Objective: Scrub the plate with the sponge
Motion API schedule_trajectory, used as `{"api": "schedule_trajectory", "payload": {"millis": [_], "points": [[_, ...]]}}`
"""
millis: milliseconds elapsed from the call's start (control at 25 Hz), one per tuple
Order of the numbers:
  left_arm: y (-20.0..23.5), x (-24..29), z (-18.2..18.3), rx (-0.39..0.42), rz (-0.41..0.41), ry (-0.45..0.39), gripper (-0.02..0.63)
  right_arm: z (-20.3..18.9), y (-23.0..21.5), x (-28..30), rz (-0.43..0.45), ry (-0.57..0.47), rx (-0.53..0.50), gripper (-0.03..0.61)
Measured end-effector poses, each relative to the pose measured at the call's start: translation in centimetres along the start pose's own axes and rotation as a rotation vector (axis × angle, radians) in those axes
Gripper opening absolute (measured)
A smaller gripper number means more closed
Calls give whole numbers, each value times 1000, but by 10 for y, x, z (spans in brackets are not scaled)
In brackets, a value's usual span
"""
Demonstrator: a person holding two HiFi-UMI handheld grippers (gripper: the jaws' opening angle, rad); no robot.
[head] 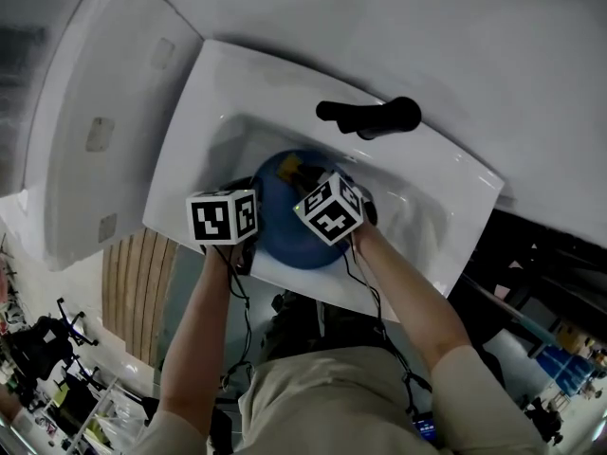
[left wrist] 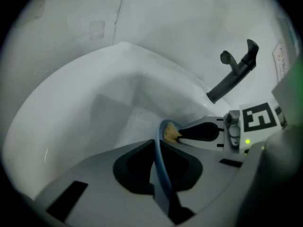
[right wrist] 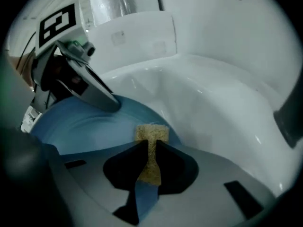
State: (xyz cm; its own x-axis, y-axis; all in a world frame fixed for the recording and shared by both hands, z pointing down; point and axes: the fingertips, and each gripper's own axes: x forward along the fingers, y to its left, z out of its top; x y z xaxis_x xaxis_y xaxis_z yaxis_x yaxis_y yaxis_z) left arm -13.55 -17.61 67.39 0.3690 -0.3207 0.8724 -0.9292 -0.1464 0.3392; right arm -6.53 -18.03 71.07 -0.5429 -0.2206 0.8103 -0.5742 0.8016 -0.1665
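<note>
A blue plate (head: 285, 226) is held over the white sink (head: 199, 102). My left gripper (head: 239, 190) is shut on the plate's (left wrist: 159, 161) rim, seen edge-on between its jaws in the left gripper view. My right gripper (head: 313, 180) is shut on a yellow-brown sponge (right wrist: 150, 141), which sticks out past the jaws and rests against the plate's (right wrist: 90, 126) blue face. In the left gripper view the sponge (left wrist: 171, 133) shows at the plate's far edge beside the right gripper's fingers (left wrist: 201, 131).
A black faucet (head: 372, 116) stands at the sink's far rim, also seen as the faucet (left wrist: 235, 71) in the left gripper view. White wall surrounds the basin. A wooden panel (head: 133, 287) lies below the sink's left side.
</note>
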Motion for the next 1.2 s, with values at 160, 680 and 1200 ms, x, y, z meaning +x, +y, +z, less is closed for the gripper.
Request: {"api": "schedule_trajectory", "payload": {"millis": [160, 680, 1200], "points": [[6, -4, 3, 20, 14, -9, 21, -45, -19, -11, -46, 99, 17, 63], [13, -4, 4, -4, 29, -15, 21, -62, 113, -88, 437, 165, 6, 64], [14, -6, 5, -42, 26, -17, 29, 25, 73, -23, 282, -141, 201, 71]]}}
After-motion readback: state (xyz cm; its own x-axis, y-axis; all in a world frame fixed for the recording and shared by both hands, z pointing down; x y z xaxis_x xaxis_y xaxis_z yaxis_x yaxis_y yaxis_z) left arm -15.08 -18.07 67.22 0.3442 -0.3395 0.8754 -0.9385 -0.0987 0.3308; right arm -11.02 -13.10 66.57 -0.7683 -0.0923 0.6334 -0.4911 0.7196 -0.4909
